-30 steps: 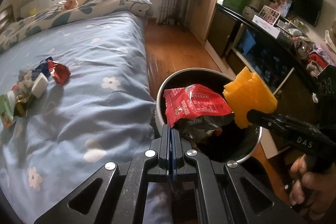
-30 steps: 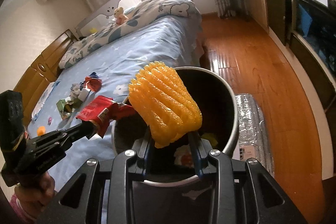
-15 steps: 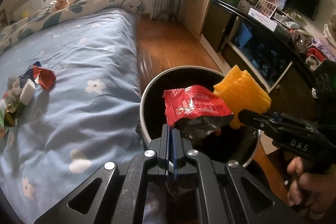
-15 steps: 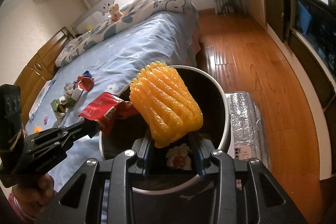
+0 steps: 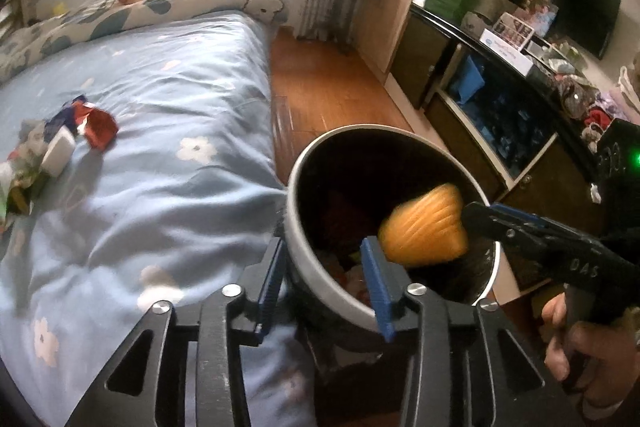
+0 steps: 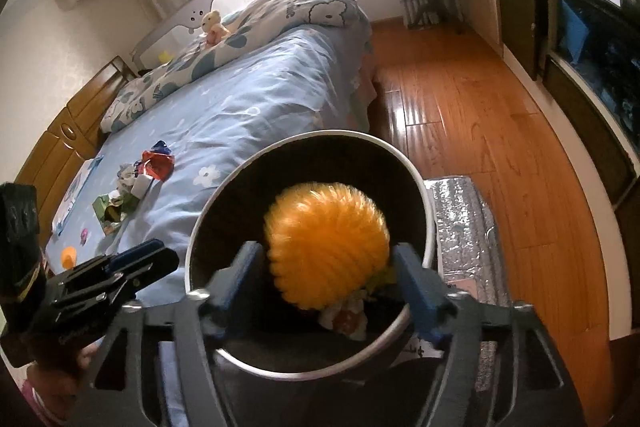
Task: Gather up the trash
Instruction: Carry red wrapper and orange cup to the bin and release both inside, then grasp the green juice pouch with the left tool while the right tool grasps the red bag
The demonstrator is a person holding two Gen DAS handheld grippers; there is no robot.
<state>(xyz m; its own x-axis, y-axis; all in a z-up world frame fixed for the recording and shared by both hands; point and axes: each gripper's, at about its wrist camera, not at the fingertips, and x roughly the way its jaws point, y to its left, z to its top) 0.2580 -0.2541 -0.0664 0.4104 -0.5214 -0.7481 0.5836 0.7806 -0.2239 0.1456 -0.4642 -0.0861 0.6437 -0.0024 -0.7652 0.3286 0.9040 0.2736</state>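
Note:
A round bin point(image 5: 298, 227) with a pale rim and dark inside stands beside the bed; it also shows in the right wrist view point(image 6: 424, 203). My left gripper point(image 5: 326, 287) is open and empty over its near rim. My right gripper point(image 6: 328, 283) is open above the bin, its arm visible in the left wrist view point(image 5: 532, 243). An orange ridged foam piece point(image 6: 326, 247) is blurred, loose between the open jaws over the bin mouth; it also shows in the left wrist view point(image 5: 424, 231). Wrappers lie at the bin's bottom point(image 6: 346, 319). A pile of wrappers point(image 5: 60, 147) lies on the bed.
The blue flowered bed point(image 5: 160, 147) fills the left. A wooden floor point(image 6: 480, 115) runs to the right, with a silver foil mat point(image 6: 464, 223) beside the bin. A dark cabinet point(image 5: 500, 115) with clutter lines the right wall. A small orange item point(image 6: 69, 255) lies on the bed.
Both grippers have opened. The red wrapper has left my left gripper and is gone into the bin. The orange foam piece has come loose from my right gripper and is dropping.

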